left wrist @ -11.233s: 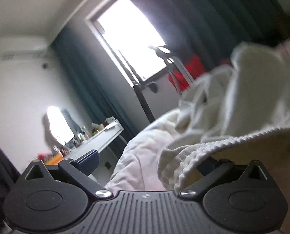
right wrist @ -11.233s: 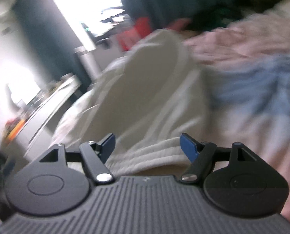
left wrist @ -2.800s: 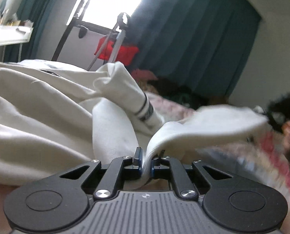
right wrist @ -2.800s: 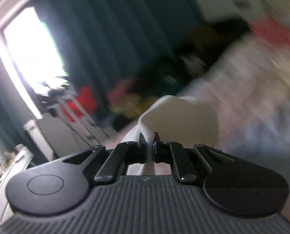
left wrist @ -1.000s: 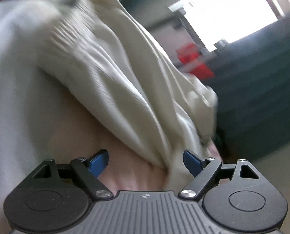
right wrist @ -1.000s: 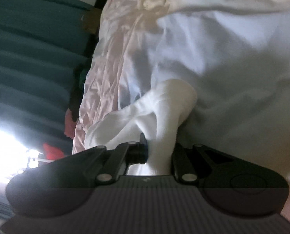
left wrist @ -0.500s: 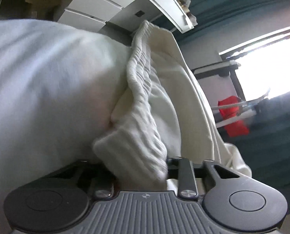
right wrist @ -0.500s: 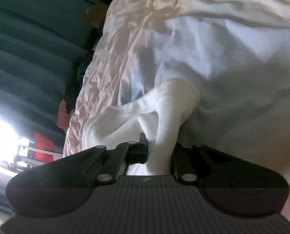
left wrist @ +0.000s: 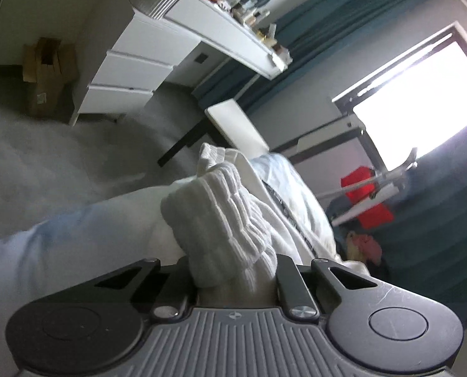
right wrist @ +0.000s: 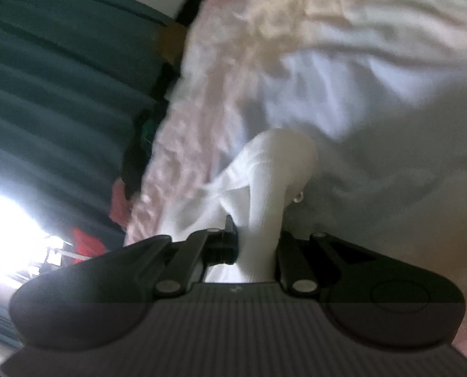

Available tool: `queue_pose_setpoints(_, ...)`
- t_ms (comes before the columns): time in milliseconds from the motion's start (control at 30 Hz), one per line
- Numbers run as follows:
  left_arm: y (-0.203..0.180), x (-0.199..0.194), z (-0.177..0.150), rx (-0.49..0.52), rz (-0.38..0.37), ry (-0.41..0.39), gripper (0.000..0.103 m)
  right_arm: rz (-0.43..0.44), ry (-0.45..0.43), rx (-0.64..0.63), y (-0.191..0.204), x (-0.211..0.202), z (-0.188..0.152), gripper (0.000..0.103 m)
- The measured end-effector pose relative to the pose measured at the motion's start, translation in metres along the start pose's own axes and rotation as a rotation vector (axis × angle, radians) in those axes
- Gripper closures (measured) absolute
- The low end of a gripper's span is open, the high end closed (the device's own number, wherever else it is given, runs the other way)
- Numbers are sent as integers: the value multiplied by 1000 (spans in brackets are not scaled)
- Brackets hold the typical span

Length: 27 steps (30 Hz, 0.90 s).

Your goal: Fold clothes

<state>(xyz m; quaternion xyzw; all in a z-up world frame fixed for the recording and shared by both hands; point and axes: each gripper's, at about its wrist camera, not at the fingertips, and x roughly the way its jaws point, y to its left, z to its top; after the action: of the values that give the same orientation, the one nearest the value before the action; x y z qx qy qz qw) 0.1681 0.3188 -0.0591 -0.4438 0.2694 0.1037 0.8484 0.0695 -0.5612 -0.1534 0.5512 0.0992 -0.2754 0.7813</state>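
Observation:
A white garment with a thick ribbed hem [left wrist: 224, 220] is bunched between the fingers of my left gripper [left wrist: 233, 270], which is shut on it. The cloth trails away to the right with a thin dark stripe [left wrist: 283, 210] along it. In the right wrist view, another ribbed part of the white garment [right wrist: 264, 194] stands up between the fingers of my right gripper [right wrist: 255, 245], which is shut on it. That fold lies against the pale bedsheet [right wrist: 375, 100]. Both views are tilted and the right one is blurred.
A white desk with drawers [left wrist: 145, 72] and a cardboard box [left wrist: 46, 72] stand on the grey floor at left. A bright window [left wrist: 422, 106], teal curtains [right wrist: 60, 94] and a red item on a rack [left wrist: 365, 198] lie beyond. A pink crumpled cover [right wrist: 183, 163] borders the sheet.
My left gripper went from open beside the garment to shut on its ribbed hem and lifted it clear of the bed. The right gripper keeps its hold and has shifted slightly.

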Motion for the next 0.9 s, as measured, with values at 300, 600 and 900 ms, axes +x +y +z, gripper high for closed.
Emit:
queue_pose_setpoints(300,71,-23,-9,102,137,106,91,-317,45,-99,-12,-5,-2,95)
queue_pose_setpoints(600,66,-38,-17,207,187,107,58,-428,8,-196,13,-26,-5,59)
queue_pose_setpoints(900,15,-75,-43,472,233,22,31,-196,-141,-476,97,-96,-54,23)
